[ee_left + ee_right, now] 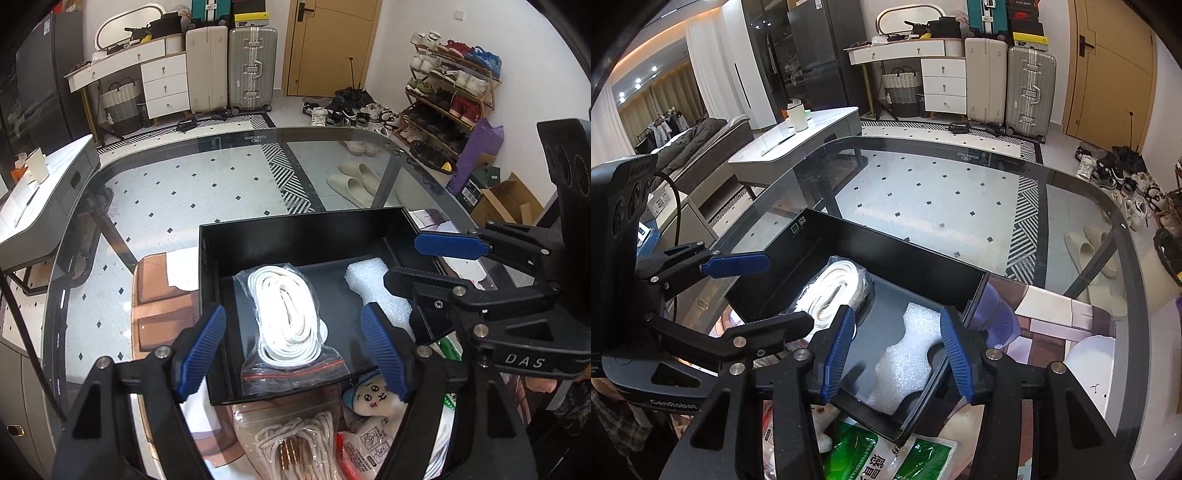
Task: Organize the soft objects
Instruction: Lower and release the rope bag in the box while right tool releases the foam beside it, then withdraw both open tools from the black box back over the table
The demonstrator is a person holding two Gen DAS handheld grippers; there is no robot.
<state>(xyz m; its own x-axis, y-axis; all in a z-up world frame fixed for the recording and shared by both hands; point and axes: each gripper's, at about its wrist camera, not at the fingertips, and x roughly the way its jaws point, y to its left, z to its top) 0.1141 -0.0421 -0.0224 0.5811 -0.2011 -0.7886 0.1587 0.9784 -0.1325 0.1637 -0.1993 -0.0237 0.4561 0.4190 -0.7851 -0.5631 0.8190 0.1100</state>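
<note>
Inside the black box (295, 236) near the tabletop's (166, 206) front edge lies the bagged cord (286, 314), long axis running away from the left claw (295, 354), whose jaws stand apart astride it, gripping nothing. Beside it, foam (905, 354) sits between the right claw's (895, 352) parted jaws. More soft things wait just outside, nearest both claws.

At the bottom of your left view, the edge cuts off the bagged cords (295, 446), and your left gripper (295, 354) hides part of the plush toy (369, 398).
</note>
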